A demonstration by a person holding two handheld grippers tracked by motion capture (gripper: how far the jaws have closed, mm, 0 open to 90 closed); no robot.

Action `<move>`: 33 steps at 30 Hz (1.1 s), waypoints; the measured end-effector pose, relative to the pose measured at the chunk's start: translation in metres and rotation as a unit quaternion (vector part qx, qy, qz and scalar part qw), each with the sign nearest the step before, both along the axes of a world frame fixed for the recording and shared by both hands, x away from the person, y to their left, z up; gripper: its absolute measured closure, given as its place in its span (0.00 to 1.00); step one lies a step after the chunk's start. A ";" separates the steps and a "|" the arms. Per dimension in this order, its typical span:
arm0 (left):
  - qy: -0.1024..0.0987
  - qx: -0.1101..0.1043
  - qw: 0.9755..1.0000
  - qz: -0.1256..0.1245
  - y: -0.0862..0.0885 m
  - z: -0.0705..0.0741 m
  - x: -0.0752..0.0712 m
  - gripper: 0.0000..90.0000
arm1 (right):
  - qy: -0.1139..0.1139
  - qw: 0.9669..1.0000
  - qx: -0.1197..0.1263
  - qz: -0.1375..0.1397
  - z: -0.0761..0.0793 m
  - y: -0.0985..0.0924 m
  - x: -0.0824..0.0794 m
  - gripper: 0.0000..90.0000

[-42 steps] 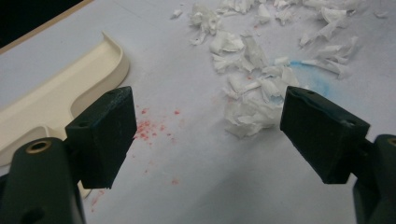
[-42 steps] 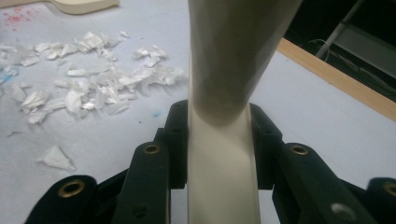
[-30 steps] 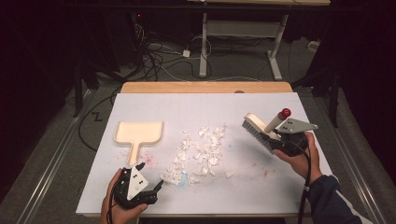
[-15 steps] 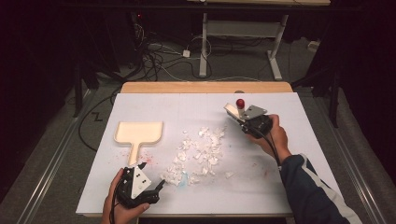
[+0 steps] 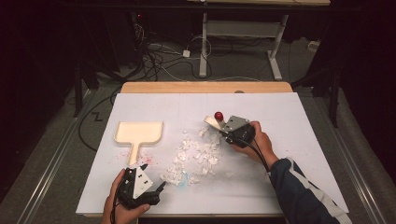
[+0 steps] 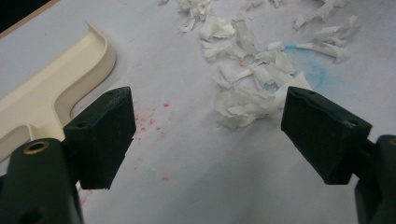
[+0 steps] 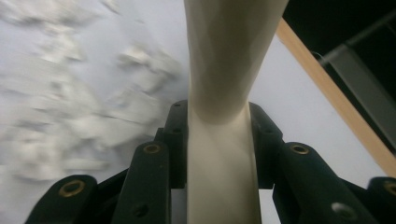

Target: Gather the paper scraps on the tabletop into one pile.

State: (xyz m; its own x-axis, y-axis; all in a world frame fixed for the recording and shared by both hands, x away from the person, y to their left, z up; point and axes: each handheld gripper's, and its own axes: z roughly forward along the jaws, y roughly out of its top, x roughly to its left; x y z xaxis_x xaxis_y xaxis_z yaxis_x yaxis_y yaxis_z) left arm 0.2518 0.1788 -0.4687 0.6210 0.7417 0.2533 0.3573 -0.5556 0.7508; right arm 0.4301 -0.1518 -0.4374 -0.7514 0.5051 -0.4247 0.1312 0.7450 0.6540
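A cream dustpan (image 5: 139, 131) lies flat at the table's left, handle toward me; its corner shows in the left gripper view (image 6: 56, 88). Torn white paper scraps (image 5: 198, 154) are scattered mid-table, and in the left gripper view the scraps (image 6: 247, 79) lie just beyond the jaws. My right gripper (image 5: 225, 132) is shut on the cream handle of a brush (image 5: 212, 122) with a red end knob, at the far right edge of the scraps. The brush handle (image 7: 219, 70) runs between that gripper's (image 7: 218, 135) jaws. My left gripper (image 5: 153, 176) rests open near the front edge, jaws (image 6: 205, 135) wide with nothing between.
A white sheet (image 5: 303, 140) covers the table, with faint red specks (image 5: 149, 154) by the dustpan handle and a blue smear (image 6: 308, 70) under the scraps. A wooden strip (image 5: 205, 87) borders the far edge. Cables and desk legs lie on the floor beyond.
My right gripper has carried the brush leftward from the table's right side to the far right edge of the scraps. The left gripper has stayed in place.
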 end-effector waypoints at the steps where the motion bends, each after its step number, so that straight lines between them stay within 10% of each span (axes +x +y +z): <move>1: -0.001 0.000 1.000 0.000 0.000 0.000 0.000 0.19 | 0.002 1.000 -0.002 0.007 0.000 0.002 -0.003 0.75; 16: -0.005 -0.005 1.000 0.006 0.003 0.003 -0.002 0.19 | 0.033 0.991 -0.001 0.129 0.014 -0.001 -0.071 0.76; 23: -0.004 -0.008 1.000 0.007 0.003 0.003 -0.001 0.19 | 0.020 0.993 0.046 0.110 0.042 -0.011 -0.056 0.76; 33: -0.001 -0.007 1.000 0.006 0.003 0.003 0.000 0.19 | -0.001 0.997 0.031 0.077 0.050 0.007 -0.014 0.76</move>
